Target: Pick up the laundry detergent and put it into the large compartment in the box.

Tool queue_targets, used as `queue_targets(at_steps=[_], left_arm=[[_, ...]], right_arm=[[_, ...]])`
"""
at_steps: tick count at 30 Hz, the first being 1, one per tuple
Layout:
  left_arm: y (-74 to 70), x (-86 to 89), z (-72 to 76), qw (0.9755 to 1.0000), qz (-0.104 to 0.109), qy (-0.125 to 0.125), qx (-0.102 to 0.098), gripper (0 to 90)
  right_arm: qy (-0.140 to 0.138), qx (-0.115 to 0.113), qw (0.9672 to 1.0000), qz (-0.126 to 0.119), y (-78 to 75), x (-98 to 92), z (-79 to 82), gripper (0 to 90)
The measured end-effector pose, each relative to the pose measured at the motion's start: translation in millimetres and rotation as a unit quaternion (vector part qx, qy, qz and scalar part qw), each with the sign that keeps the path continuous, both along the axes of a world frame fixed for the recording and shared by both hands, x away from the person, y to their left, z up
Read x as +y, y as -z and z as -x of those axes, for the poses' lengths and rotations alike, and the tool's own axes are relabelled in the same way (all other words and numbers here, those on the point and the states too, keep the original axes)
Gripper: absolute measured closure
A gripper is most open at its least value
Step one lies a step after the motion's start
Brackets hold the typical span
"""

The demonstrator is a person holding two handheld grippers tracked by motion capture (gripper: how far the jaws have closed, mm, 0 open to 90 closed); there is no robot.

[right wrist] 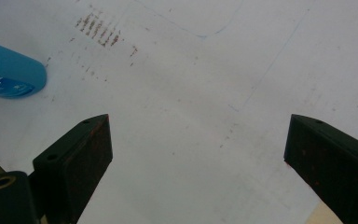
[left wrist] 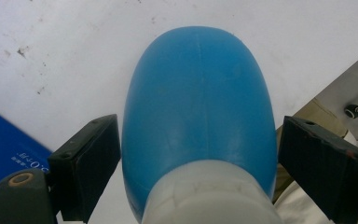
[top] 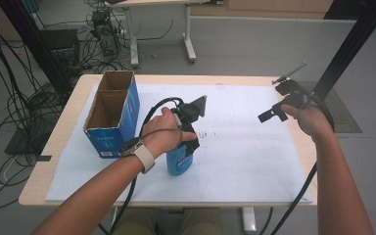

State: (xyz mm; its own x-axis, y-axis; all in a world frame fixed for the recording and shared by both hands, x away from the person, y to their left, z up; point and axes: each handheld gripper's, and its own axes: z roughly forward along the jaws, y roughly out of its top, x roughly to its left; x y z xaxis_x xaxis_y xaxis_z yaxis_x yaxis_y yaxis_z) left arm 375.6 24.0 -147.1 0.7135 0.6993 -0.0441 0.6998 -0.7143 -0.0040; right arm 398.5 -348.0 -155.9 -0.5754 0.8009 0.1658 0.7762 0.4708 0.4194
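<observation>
A blue cardboard box (top: 111, 113) stands on the white sheet (top: 235, 156) near the tabletop's (top: 73, 98) far-left corner. It is open at the top, and a partition splits it into two compartments; the brown, raw card of the inner walls shows, and from the high view nothing can be seen inside either compartment. Its outer faces are glossy blue with pale print.

Just beside the box, toward the near edge, stands a blue plastic bottle (top: 178, 162) with a label on its side. In the left gripper view the bottle (left wrist: 198, 102) is smooth, rounded and egg-like in outline, with a faint mould seam down the middle and a whitish, translucent collar at the near end.

The left gripper (left wrist: 198, 158) points down over the bottle with its jaws on either side of it. The left pad sits right at the bottle's flank and the right pad stands a little off it, so the tongs are apart and not clamped.

The right gripper (right wrist: 198, 154) hovers near the right edge of the tabletop, well apart from the bottle, its matte black pads spread wide over the scuffed, brown-speckled sheet.
</observation>
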Motion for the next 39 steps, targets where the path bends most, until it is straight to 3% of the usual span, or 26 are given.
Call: queue_targets(at_steps=[11,21,27,37,39], left_arm=[[5.9,-3.4,0.6,1.0000,-0.007,0.001,-0.005,15.3],[7.0,-2.8,3.6,0.9998,-0.007,-0.002,-0.017,23.1],[7.4,-4.5,2.8,0.9999,-0.008,0.000,-0.014,28.6],[7.1,-5.0,2.3,0.9998,-0.009,-0.005,-0.014,30.4],[7.3,-3.0,2.4,0.9999,-0.005,-0.004,-0.016,37.4]], right_arm=[[-0.001,0.000,1.0000,-0.003,1.5,0.2,-1.0,7.4],[-0.002,0.000,1.0000,-0.003,3.5,1.1,-1.7,7.4],[-0.005,-0.001,1.0000,-0.003,3.6,2.6,-2.1,7.4],[-0.004,-0.001,1.0000,-0.005,4.9,2.0,-1.7,7.4],[-0.004,-0.002,1.0000,-0.005,4.7,2.0,-1.3,7.4]])
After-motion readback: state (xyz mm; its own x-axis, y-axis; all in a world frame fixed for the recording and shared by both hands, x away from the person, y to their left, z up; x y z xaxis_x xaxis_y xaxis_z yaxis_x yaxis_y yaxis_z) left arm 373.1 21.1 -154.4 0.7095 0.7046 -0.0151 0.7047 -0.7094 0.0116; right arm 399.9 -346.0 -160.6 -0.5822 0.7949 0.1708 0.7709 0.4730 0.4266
